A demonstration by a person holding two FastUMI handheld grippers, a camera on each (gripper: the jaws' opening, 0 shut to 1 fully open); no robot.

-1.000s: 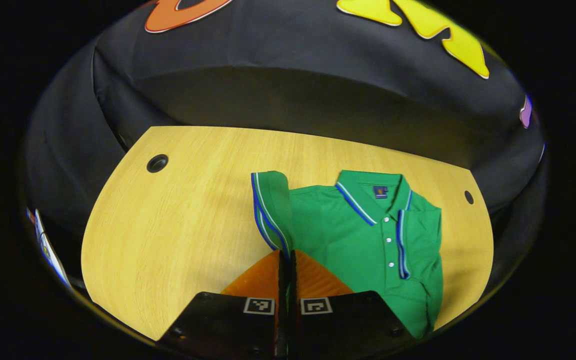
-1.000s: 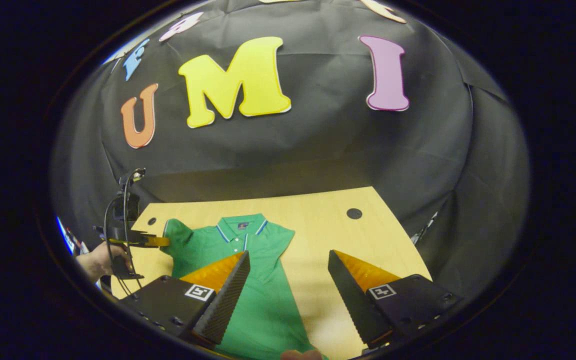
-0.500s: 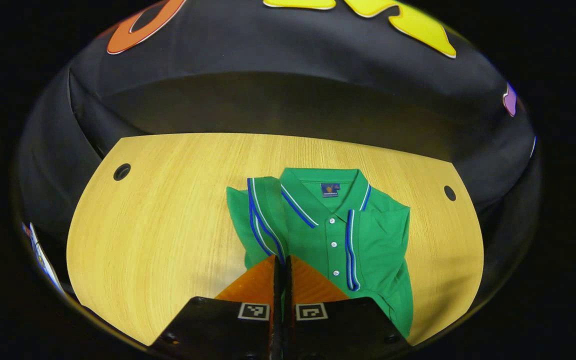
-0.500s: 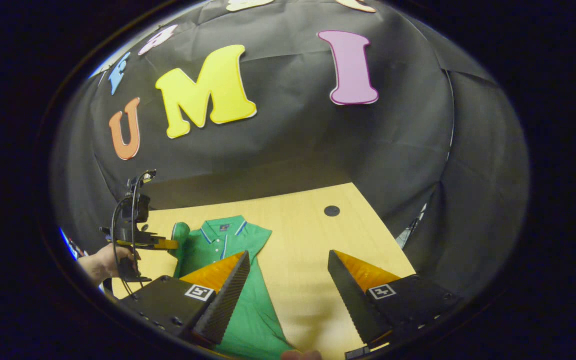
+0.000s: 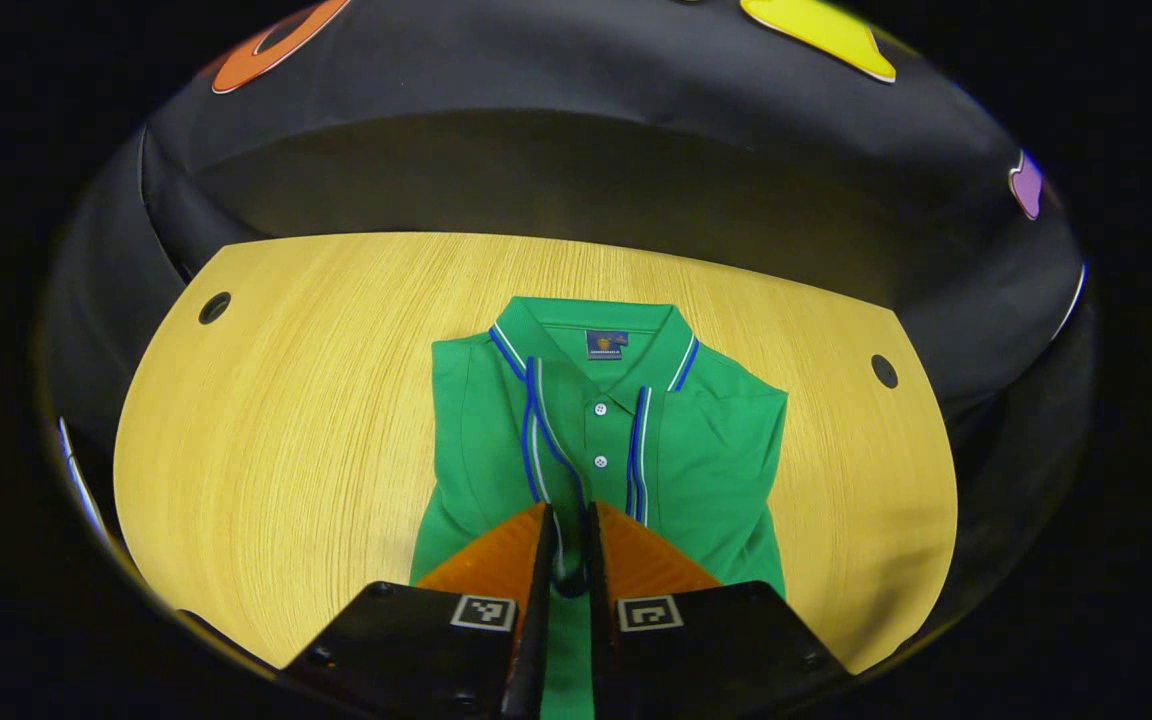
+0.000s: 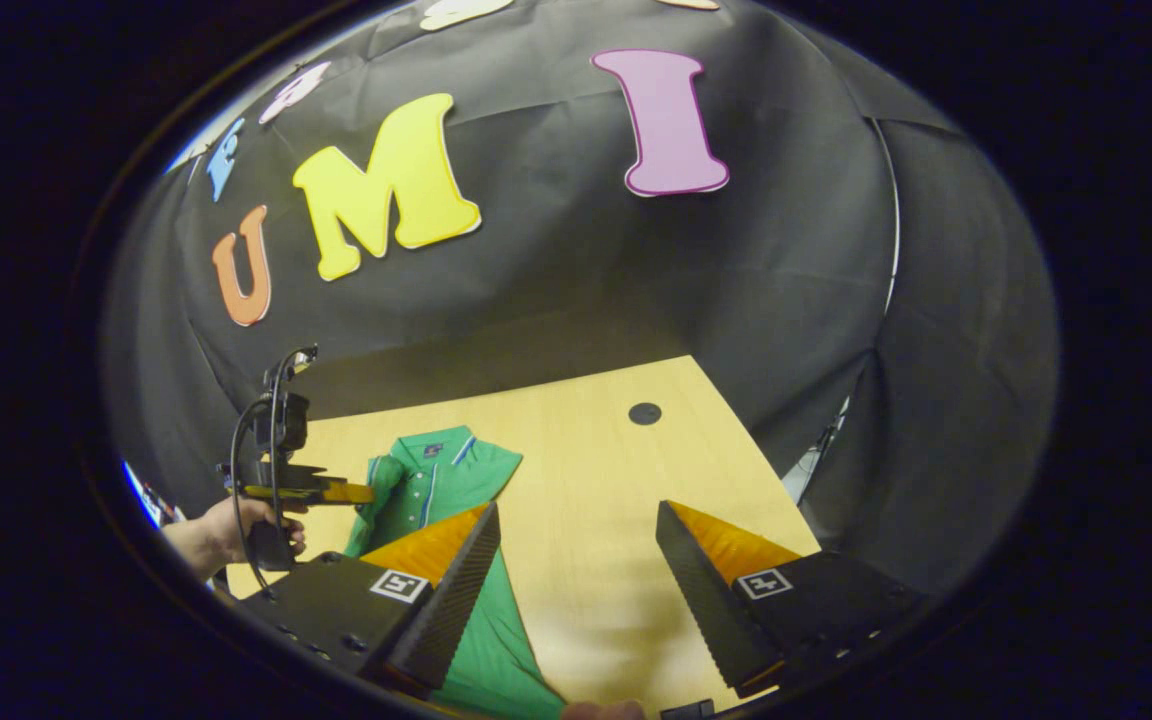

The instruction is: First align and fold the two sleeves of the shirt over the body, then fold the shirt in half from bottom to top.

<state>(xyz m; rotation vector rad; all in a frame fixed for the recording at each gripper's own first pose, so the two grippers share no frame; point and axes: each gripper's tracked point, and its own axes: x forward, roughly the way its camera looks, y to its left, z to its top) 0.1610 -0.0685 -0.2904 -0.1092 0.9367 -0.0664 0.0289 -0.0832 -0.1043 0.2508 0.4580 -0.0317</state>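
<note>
In my left gripper view, the left gripper [image 5: 568, 530] sits at 6 o'clock with its fingers a narrow slit apart; the striped edge of a sleeve [image 5: 539, 440] runs into the slit, but I cannot tell whether they still pinch it. Past the tips the green polo shirt [image 5: 706, 450] lies flat on the wooden table [image 5: 276, 420], collar [image 5: 591, 330] toward 12 o'clock, both sleeves folded over the body.

In my right gripper view, the right gripper [image 6: 576, 560] hangs wide open above bare table, clear of the shirt at 8 o'clock. At 9 o'clock a hand [image 6: 236, 525] carries the left gripper, held over the shirt's near side.
</note>
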